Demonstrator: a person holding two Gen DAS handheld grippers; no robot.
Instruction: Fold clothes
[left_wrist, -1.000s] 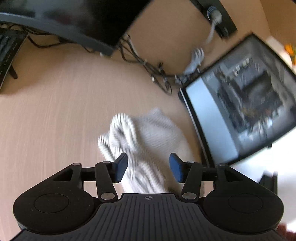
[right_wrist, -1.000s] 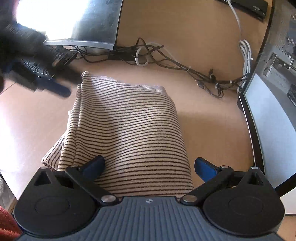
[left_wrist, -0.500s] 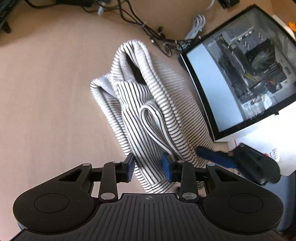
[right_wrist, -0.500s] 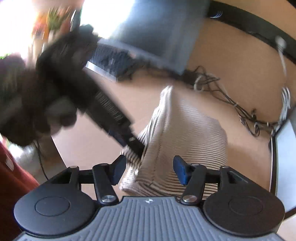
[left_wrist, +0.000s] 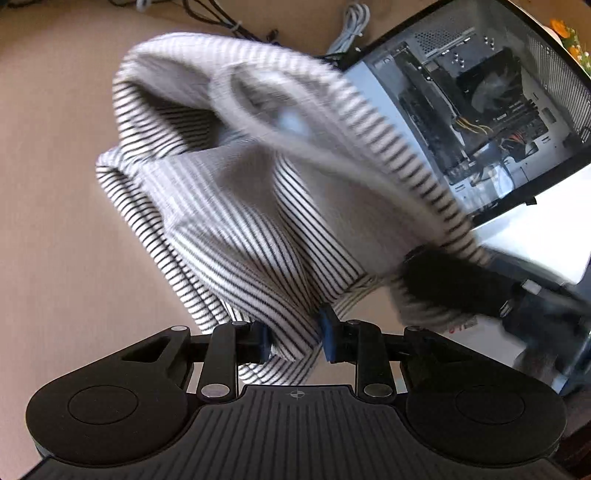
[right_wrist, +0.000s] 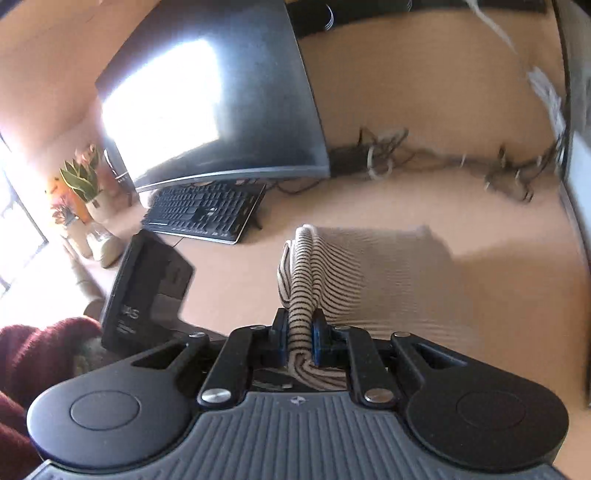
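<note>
Tan desk under me, a bunch of cloth between each pair of fingers.

Both my grippers' jaws are closing on the striped garment: left gripper pinches a bunched lower edge, right gripper squeezes a narrow fold (pads pressing cloth). Beyond the fingers the garment rises off the desk, with an open computer case beside it; monitor and keyboard stand farther back.

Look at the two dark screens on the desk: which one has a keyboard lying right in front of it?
The curved monitor at the back left in the right wrist view: a black keyboard lies below its lower edge. The other dark panel is the glass-sided computer case, showing components inside.
</note>
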